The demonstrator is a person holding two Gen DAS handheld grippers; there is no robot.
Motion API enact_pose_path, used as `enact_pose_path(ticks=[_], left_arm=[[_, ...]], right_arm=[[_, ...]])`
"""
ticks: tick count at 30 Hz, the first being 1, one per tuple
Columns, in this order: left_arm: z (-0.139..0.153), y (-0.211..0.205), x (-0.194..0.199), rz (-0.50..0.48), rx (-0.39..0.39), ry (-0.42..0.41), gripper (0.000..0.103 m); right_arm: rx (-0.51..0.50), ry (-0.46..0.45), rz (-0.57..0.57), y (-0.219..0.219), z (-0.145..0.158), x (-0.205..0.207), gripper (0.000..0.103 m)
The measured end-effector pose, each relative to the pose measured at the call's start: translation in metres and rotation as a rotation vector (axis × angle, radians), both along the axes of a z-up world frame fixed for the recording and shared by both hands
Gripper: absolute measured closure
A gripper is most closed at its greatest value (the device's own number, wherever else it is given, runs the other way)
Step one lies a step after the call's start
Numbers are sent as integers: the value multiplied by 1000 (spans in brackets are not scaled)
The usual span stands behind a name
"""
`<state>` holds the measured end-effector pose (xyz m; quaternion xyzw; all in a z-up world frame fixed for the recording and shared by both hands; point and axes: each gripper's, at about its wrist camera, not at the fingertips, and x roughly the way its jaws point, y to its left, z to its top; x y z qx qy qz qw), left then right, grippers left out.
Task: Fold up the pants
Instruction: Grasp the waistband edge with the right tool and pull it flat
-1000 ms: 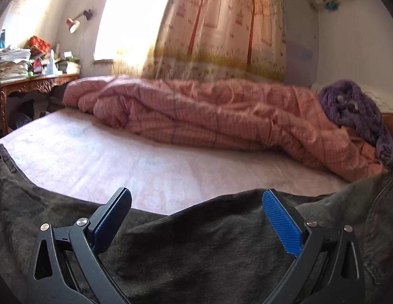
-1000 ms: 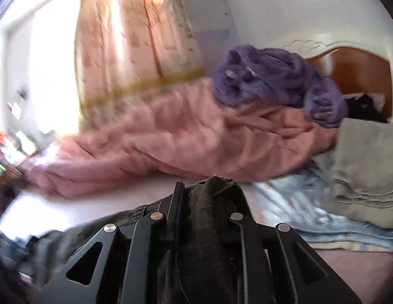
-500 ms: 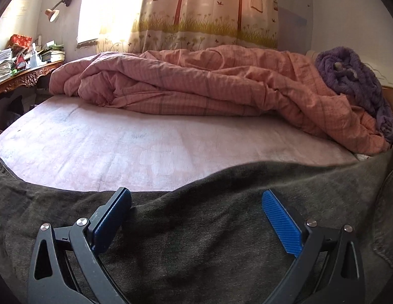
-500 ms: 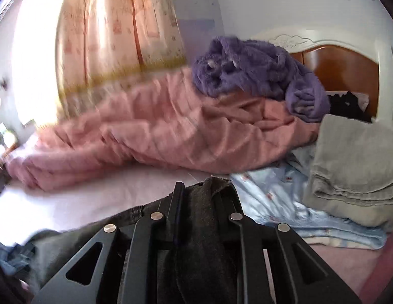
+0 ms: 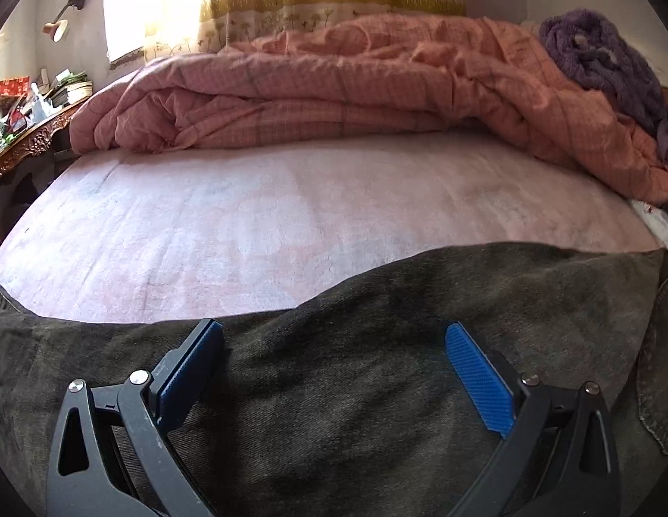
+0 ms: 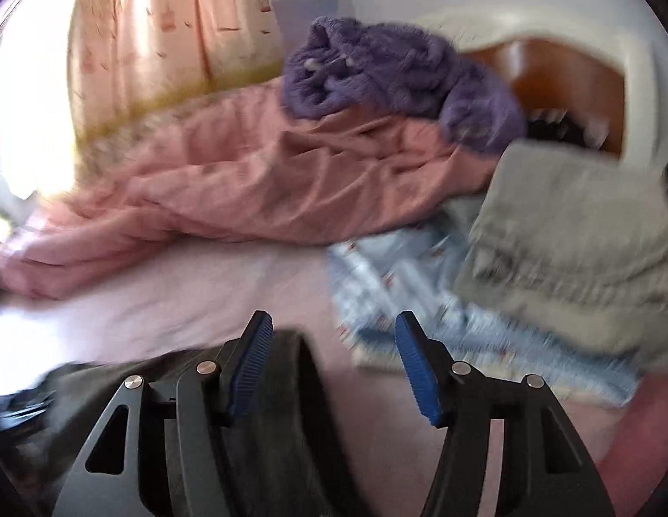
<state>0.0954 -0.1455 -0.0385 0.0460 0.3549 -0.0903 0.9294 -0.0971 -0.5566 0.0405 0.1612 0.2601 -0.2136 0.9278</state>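
Observation:
The dark grey-green pants (image 5: 342,387) lie spread across the near part of the pink bed sheet (image 5: 269,215). My left gripper (image 5: 334,366) is open just above the pants, its blue pads wide apart, holding nothing. In the right wrist view my right gripper (image 6: 334,362) is open, and a dark fold of the pants (image 6: 299,409) lies beside its left finger, no longer clamped. This view is motion-blurred.
A rumpled pink quilt (image 5: 355,82) lies along the far side of the bed with a purple fleece (image 6: 390,73) on it. A folded grey blanket (image 6: 584,237) and a light blue cloth (image 6: 420,284) sit near the wooden headboard (image 6: 562,82). A cluttered desk (image 5: 28,129) stands at left.
My right gripper has opened and let go of the pants fold it was clamping. My left gripper has lowered toward the pants, still open.

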Motion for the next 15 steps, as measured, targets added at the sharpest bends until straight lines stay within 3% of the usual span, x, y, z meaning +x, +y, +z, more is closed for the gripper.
enact_pose_path(ticks=[4,8,11,12,13,15], left_arm=[[30,11,-37,0,-73,-213,1],[60,19,-81,22,-42,-408,1],[72,34,-97,25,-83,-418,1],[74,39,-98,28,-92,-406,1],[75,44,-99,29,-102,-394,1],[75,53,-98,32,-116,-378,1]], right_arm=[[44,-15,78,1,-11,-39,42],[141,-13,151,0,-43,-64,42],[190,9,174,3,-67,-66,42],[200,-9,185,5,-73,-68,46],[197,-28,197,6,-75,-67,57],[162,-79,235,15,-75,-68,59]])
